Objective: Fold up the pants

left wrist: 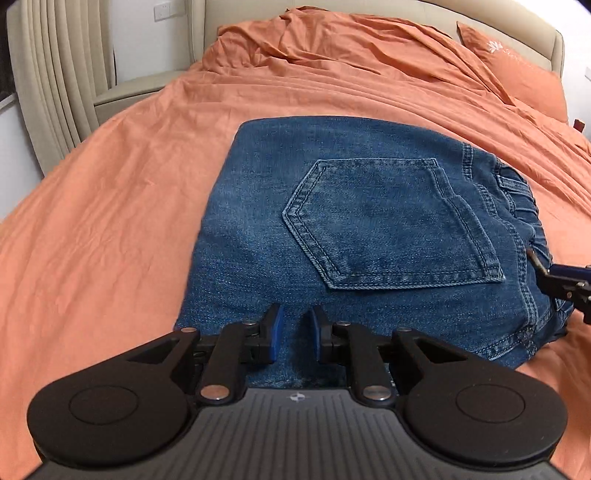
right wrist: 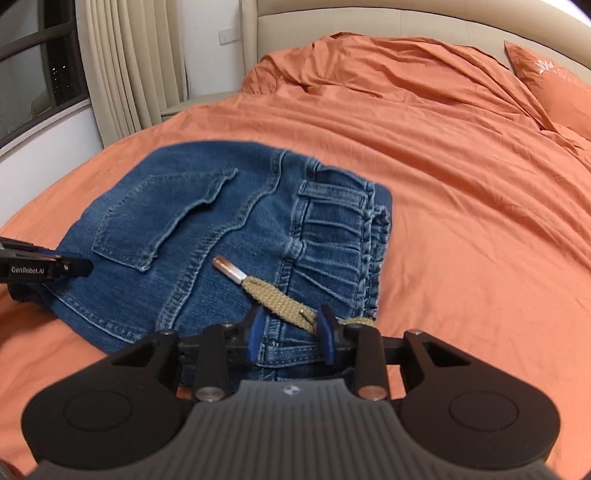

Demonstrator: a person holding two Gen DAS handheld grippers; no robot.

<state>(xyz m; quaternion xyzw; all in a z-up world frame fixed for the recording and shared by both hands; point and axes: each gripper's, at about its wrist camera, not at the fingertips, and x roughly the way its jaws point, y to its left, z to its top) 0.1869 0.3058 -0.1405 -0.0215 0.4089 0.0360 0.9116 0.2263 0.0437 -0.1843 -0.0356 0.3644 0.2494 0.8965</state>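
Observation:
The blue denim pants (left wrist: 351, 229) lie folded into a compact stack on the orange bed, back pocket (left wrist: 388, 225) up. They also show in the right wrist view (right wrist: 207, 229), with the elastic waistband (right wrist: 340, 236) on the right. A tan drawstring (right wrist: 273, 295) with a metal tip lies over the denim. My left gripper (left wrist: 293, 332) is open with a small gap, over the near edge of the stack, and holds nothing. My right gripper (right wrist: 291, 328) is open over the waistband corner, the drawstring running between its fingers. Each gripper shows at the edge of the other's view.
The orange bedsheet (left wrist: 110, 221) covers the bed, with a rumpled orange duvet (left wrist: 332, 40) and a pillow (left wrist: 517, 70) at the far end. A beige headboard (right wrist: 369, 26), curtains (right wrist: 129, 62) and a window (right wrist: 33, 62) stand beyond.

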